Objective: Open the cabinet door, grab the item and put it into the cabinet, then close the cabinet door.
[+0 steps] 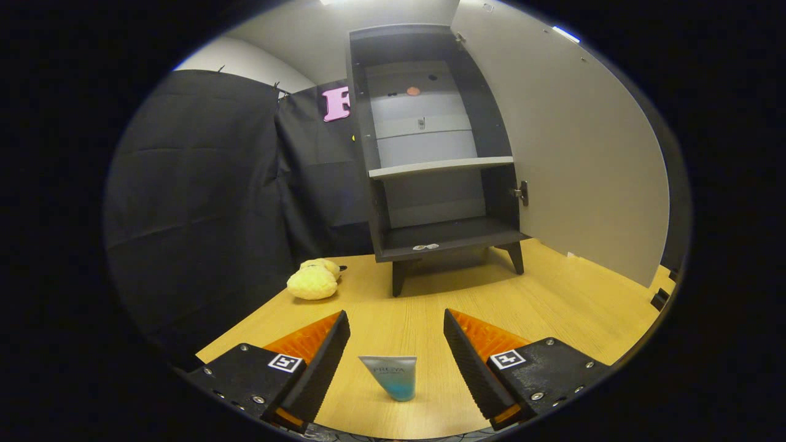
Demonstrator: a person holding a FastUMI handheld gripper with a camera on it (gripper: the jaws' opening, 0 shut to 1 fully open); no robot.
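Observation:
A small dark cabinet [430,153] stands on short legs on the wooden table [552,301], beyond my fingers. Its pale door [577,159] is swung wide open to the right. Inside are a light middle shelf [439,166] and a dark bottom shelf [448,236], both bare of objects. A small blue and grey tube [391,376] lies on the table between my fingers, touching neither. My gripper [396,356] is open, low over the table, with its fingers [319,362] either side of the tube.
A yellow plush toy [314,281] lies on the table left of the cabinet's legs, near the black cloth wall [202,202]. The open door hangs over the right part of the table.

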